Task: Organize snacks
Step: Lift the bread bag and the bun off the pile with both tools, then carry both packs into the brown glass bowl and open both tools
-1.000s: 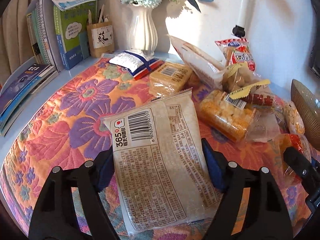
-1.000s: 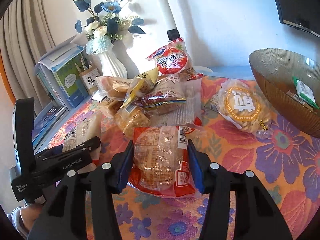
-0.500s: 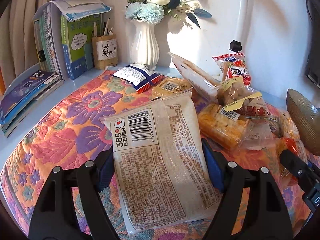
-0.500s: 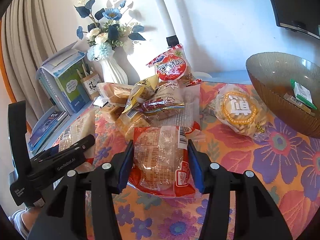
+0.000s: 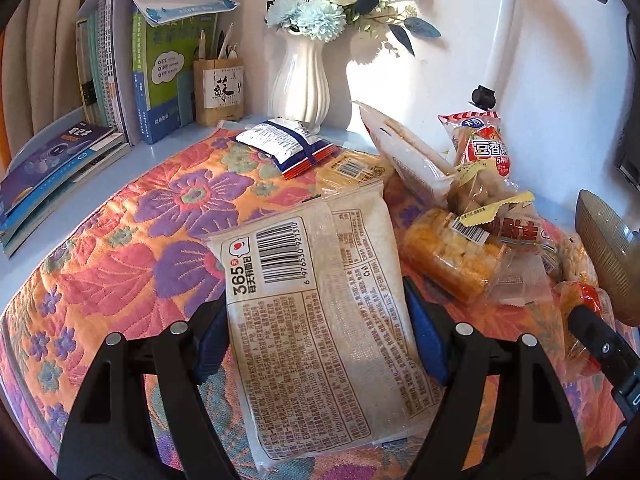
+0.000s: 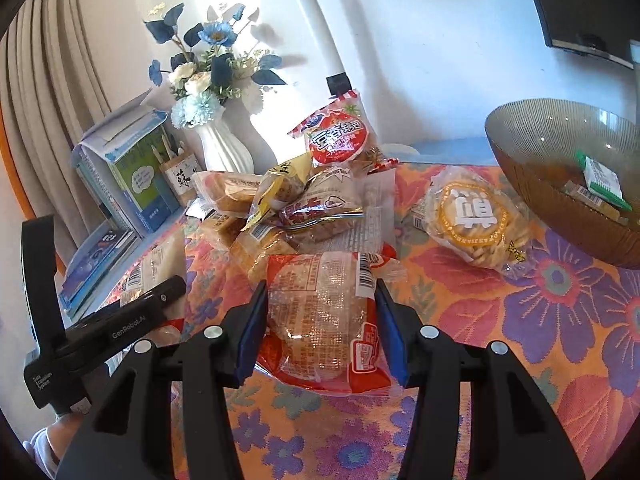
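the left gripper point(image 5: 316, 344) is closed on a pale bread packet point(image 5: 324, 316), its two blue pads pressing the long sides. the packet shows its back, with a barcode and "365" printed near the far end, and it is held above the floral tablecloth point(image 5: 120, 248). the right gripper point(image 6: 320, 324) is clamped on a red and clear bun packet point(image 6: 324, 320), also with the blue pads on both sides; the near edge of this packet hangs over the cloth, and i cannot tell if its far end touches the cloth.

behind the bun packet lies the pile of snacks point(image 6: 304, 208), many packets leaning on each other. a red round-label packet point(image 6: 338, 138) stands upright at the back of the pile. to the right of the pile, apart from it, a clear bag of round biscuits point(image 6: 476, 220) lies flat on the cloth. further right is a brown glass bowl point(image 6: 520, 152), and inside it a green and white small packet point(image 6: 602, 178) rests with some others.

in the left wrist view a blue and white packet point(image 5: 284, 146) lies alone just in front of the white vase point(image 5: 302, 84) with blue flowers. left of the vase there is a wooden pen holder point(image 5: 220, 92), then standing books point(image 5: 140, 80), and flat books point(image 5: 60, 168) at the table edge.
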The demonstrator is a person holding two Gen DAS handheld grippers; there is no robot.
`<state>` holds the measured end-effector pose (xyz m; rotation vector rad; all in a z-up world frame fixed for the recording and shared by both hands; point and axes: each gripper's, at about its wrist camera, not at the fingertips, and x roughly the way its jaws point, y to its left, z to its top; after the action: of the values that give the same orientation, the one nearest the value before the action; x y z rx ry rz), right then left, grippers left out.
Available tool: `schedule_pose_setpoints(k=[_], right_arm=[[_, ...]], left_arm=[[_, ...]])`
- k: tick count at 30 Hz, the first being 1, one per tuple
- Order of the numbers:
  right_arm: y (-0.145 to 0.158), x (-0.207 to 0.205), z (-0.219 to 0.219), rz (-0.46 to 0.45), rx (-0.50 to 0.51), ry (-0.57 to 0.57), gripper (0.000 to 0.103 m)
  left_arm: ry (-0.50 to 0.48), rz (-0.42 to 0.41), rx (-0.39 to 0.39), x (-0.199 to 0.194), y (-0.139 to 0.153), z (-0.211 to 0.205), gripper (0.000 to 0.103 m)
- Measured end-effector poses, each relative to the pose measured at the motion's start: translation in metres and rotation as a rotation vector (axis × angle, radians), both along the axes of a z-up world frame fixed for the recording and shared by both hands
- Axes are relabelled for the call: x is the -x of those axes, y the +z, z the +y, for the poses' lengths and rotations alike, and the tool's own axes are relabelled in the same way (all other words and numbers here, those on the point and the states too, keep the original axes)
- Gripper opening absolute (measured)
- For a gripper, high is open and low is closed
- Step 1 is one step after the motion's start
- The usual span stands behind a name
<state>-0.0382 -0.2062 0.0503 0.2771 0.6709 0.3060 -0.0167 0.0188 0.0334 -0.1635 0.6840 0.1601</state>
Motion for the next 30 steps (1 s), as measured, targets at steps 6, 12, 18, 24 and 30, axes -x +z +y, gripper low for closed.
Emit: schedule_pose_setpoints(k=[6,12,18,24,30], right_arm=[[0.005,-0.005,-0.012,0.041,-0.076,0.01,0.05],[0.04,-0.015,-0.045,-0.003,-0.1,-0.037,0.05],[0.057,-0.037,-0.084,0.001,-0.097,-0.091,0.05],[0.067,-0.06,-0.133,0.029,-0.104,-0.169,0.05],[0.072,-0.075,-0.181,0.044,-0.094,-0.258,0.05]], left_arm=[[-0.014,0.046,0.064,-0.005,0.004,0.001,0.076],[-0.063,0.029,0.058,-0.012,0.036,-0.024,0.076],[-0.108,0.003,0.019,-0.031,0.074,-0.062,0.076],[-0.198,-0.036,0.031,-0.056,0.109,-0.11,0.076],[-0.317,-0.056,0.063,-0.079,0.128,-0.172,0.076]])
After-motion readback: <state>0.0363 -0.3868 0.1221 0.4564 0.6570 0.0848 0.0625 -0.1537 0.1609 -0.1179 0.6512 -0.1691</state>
